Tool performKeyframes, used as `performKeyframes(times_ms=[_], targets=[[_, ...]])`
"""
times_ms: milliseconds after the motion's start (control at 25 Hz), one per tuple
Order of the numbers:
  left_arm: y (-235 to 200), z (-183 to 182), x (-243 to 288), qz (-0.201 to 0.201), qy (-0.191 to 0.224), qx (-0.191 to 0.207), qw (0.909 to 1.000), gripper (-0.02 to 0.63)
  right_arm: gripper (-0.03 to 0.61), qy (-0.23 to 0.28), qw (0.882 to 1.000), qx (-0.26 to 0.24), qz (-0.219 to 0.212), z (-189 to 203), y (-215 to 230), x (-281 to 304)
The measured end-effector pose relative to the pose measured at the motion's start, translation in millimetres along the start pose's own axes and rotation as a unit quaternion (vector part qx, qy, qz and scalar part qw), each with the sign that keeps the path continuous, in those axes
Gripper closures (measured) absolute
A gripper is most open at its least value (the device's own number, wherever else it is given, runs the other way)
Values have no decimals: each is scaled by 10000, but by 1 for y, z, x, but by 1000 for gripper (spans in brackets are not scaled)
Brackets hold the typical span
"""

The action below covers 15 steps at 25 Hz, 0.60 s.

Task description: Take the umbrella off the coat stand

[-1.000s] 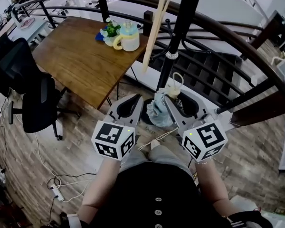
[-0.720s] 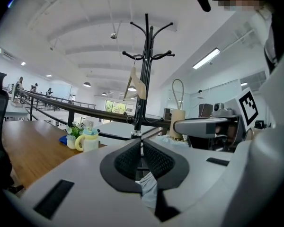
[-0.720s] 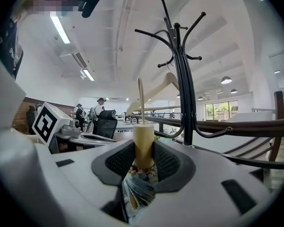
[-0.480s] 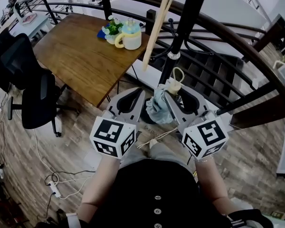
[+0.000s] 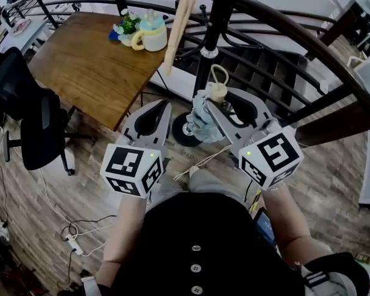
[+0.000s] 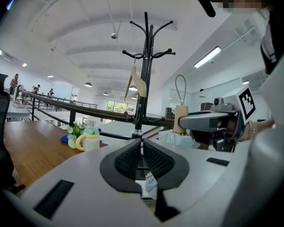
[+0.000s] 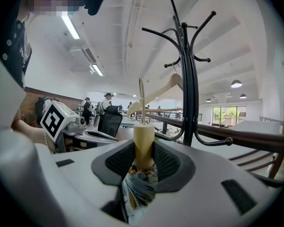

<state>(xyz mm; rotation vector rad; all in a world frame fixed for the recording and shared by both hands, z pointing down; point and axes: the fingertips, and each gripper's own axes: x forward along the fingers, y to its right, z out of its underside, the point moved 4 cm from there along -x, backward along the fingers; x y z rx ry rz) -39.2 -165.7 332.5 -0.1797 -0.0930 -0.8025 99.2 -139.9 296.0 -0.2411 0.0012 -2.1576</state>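
Coat stand (image 5: pixel 211 36): black pole, silver collar partway up.
Umbrella (image 5: pixel 200 121), just beside the stand: pale blue-grey cloth, cream handle, cream cord loop.
Left gripper (image 6: pixel 143 145) and right gripper (image 7: pixel 143 150): light grey shells, black cross-hatched pads. Each cube is white with black square markers.
Hanger (image 5: pixel 180 23) on the stand: pale wood.
Left of the stand: table (image 5: pixel 80 73) mid-brown with wood grain; mug (image 5: pixel 152 37) cream, yellow handle, pale blue lid; flowers (image 5: pixel 124 24) white with green leaves; chair (image 5: pixel 34 125) black.
Floor (image 5: pixel 333 190) around the stand's base: grey-brown planks.
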Motion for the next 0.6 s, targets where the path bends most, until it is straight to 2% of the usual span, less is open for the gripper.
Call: performKeyframes(times_ms=[600], targets=[[9, 1, 6, -111, 11, -52, 9999, 588, 449, 2, 9999, -96, -110, -1, 15, -22]])
